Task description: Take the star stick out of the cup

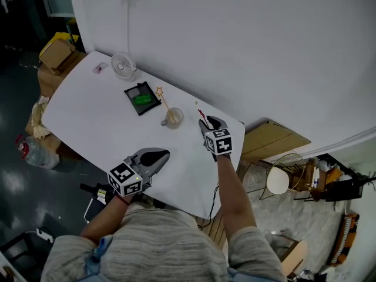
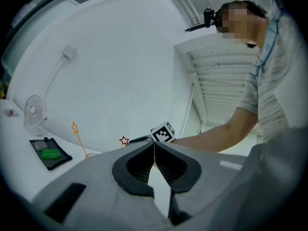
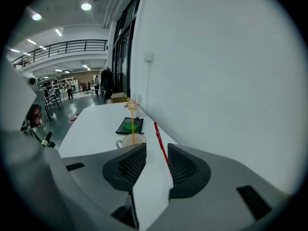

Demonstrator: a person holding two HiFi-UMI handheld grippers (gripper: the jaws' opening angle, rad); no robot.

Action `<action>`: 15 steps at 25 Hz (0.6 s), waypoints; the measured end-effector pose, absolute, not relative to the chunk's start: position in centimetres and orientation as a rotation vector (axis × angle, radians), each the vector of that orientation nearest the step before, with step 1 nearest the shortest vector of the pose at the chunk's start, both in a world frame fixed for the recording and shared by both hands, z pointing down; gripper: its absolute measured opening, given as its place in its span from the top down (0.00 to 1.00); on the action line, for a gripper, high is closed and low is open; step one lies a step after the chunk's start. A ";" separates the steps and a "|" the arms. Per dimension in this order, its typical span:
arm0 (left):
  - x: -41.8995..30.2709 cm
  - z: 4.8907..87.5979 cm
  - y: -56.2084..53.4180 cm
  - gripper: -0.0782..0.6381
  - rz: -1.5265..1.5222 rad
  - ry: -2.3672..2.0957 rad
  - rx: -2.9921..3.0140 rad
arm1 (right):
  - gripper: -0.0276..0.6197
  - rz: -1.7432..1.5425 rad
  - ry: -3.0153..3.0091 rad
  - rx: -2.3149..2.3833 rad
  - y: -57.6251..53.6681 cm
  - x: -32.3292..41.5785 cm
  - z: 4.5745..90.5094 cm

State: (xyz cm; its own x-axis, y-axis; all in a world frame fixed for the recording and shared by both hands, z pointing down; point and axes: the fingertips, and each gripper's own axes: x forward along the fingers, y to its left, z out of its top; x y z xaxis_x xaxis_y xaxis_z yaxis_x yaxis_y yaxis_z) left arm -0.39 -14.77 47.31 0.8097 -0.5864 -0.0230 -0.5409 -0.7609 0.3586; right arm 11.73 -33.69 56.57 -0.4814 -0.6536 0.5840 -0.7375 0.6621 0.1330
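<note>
One star stick point(image 1: 165, 103) in cup point(image 1: 180, 120)

Even, shadowless indoor light; ceiling lamps point(image 3: 86, 6) glow at eleven o'clock in the right gripper view (fisheye edges vignette black).

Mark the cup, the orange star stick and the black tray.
cup point(image 1: 178, 123), head view, its side wall.
orange star stick point(image 1: 164, 103), head view, mid-shaft above the cup.
black tray point(image 1: 147, 106), head view, bare corner nearest the cup.
</note>
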 end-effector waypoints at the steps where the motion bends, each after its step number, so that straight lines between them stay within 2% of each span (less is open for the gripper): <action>1: -0.4 47.3 -14.8 0.87 -0.189 -0.856 2.658 | 0.80 0.171 -2.254 1.066 -33.9 11.7 56.8; 15: -0.4 48.3 -14.4 0.87 -0.137 -0.829 2.655 | 0.80 0.027 -2.124 1.006 -35.9 10.8 59.0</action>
